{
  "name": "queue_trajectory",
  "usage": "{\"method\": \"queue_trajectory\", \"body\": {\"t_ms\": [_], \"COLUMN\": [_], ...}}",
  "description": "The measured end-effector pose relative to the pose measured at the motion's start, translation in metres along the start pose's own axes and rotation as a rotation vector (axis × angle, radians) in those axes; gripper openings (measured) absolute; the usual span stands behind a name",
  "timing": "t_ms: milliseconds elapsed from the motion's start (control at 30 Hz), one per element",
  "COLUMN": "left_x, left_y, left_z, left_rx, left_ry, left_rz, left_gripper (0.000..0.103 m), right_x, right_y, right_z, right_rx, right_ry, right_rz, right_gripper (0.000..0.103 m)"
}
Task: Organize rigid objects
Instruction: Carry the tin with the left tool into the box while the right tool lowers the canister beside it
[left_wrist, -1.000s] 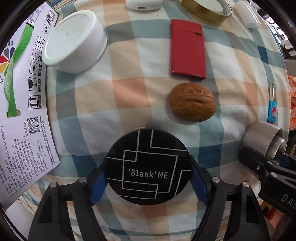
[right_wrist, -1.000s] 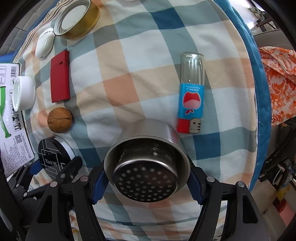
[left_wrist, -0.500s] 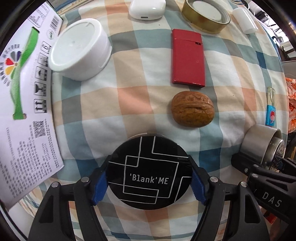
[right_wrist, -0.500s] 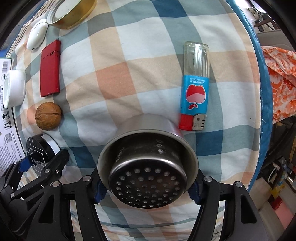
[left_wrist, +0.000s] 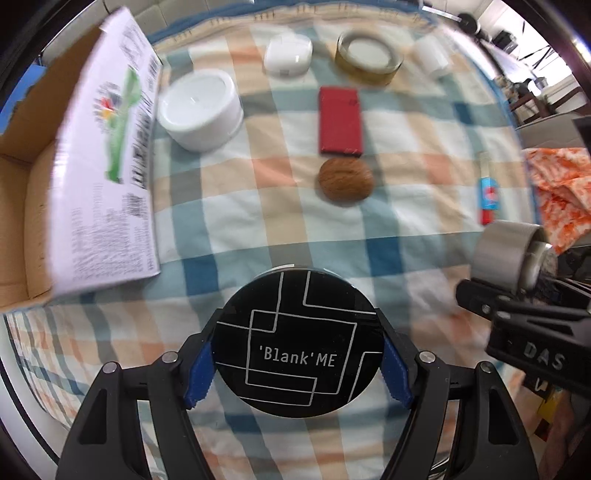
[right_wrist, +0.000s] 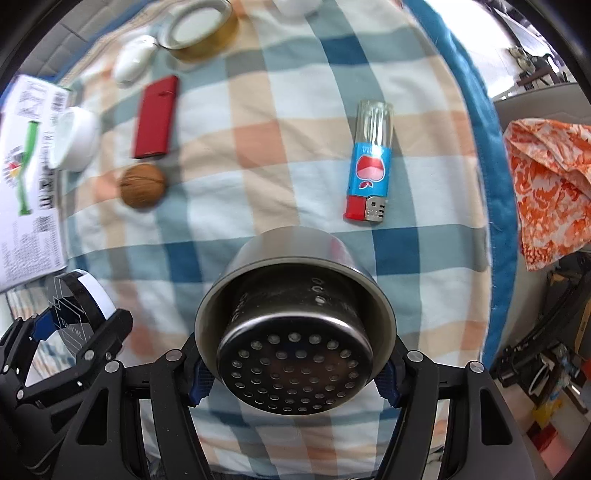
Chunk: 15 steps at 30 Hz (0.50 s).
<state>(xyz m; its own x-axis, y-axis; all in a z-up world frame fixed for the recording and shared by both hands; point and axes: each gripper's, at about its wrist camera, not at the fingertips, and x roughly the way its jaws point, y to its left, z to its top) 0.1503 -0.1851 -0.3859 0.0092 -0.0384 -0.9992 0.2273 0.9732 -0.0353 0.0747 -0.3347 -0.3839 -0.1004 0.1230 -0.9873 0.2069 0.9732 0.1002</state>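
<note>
- Looking down from the left wrist, we see the left gripper closed on the round black compact with thin white lines and the words 'Blank'ME; its blue pads press on both sides of the disc, and the jaws stand rather wide because the disc is wide.
- The right gripper holds the steel cup-shaped strainer with a perforated bottom in the same way, at the rim. Its jaws have just been closing a little on it.
- Both things seem to hang above the checked cloth, not resting on it, so we judge that the step in hand is the carry to the open cardboard box with a printed white flap at the left.
- To do it well, we should keep both grippers pointing down and the grip firm, because smooth round edges can slip out of the pads.
- The left one should go first; the right should wait beside it, so that the two do not collide over the box.
- Farther on the cloth lie the brown walnut, the flat red case and the white round jar; the lighter with a blue label lies well apart at the right.
- We should pass over the flap, not push it.
</note>
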Motion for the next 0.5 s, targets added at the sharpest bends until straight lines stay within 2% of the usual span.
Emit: {"method": "queue_trajectory", "body": {"t_ms": [167,233,267,400,500], "left_x": [-0.058,-0.088,-0.105,-0.156,-0.183], "left_y": [0.015,0.037,0.050,0.098,0.139], "left_z": [-0.002,-0.003,-0.014,0.003,0.014], "left_rx": [-0.028,-0.061,-0.071,-0.114,-0.142], "left_ry": [-0.130,-0.184,-0.206,-0.280,-0.319], "left_rz": [-0.033,-0.055,-0.058,-0.057,-0.039], "left_gripper": [0.073,0.073,0.073,0.073,0.073], "right_x": [-0.061,-0.088,-0.105,-0.150,-0.165], "right_y": [0.017,0.028,0.038,0.098,0.149], "right_z": [-0.015,-0.015,-0.010,0.001,0.016], "right_rx": [-0.074,-0.103,-0.117,-0.182,-0.223], "right_ry": [-0.085,-0.114,-0.125,-0.181,-0.214], "right_rz": [0.032,0.050,0.059,0.101,0.128], "right_gripper": [0.070,0.070,0.070,0.070,0.071]}}
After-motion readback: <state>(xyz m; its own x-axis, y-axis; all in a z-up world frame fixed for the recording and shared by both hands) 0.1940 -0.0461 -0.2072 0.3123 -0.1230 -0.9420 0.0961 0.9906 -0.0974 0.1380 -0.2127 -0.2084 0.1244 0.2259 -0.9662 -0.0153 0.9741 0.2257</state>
